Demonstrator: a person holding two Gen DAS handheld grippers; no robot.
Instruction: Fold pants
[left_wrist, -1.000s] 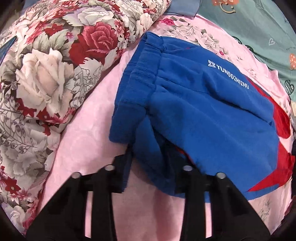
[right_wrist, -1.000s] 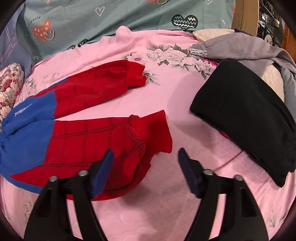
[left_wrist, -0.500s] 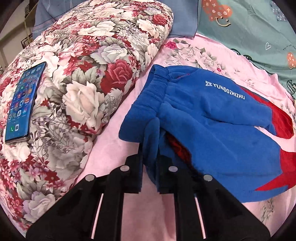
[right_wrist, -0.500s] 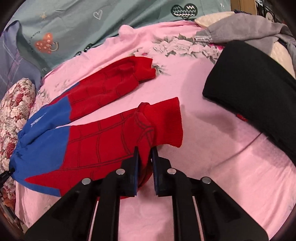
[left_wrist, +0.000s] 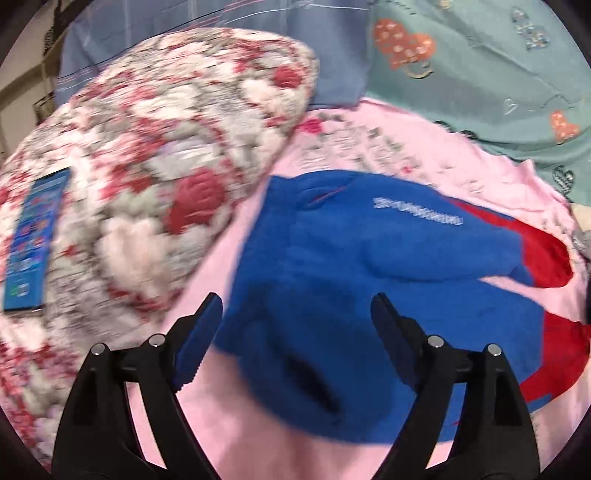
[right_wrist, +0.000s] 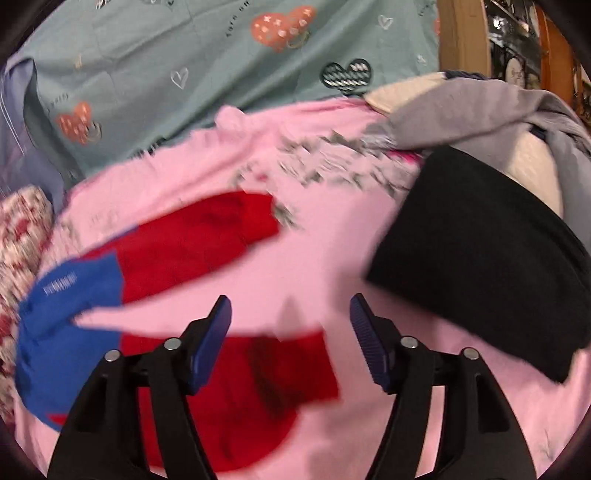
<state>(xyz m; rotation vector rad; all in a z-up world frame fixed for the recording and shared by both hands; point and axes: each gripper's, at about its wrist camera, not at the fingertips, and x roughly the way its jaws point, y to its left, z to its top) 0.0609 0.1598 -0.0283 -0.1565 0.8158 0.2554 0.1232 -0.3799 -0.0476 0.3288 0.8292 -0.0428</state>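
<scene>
Hand-held grippers (left_wrist: 297, 314) (right_wrist: 291, 317) agape over pants (left_wrist: 369, 266).

A bedroom in a home: a bed spread with a pink floral sheet (right_wrist: 332, 266), a rose-patterned quilt (left_wrist: 155, 177) with a smartphone (left_wrist: 35, 240) lying on it, teal heart-print bedding (right_wrist: 221, 66) behind, and folded black clothing (right_wrist: 487, 251).
</scene>
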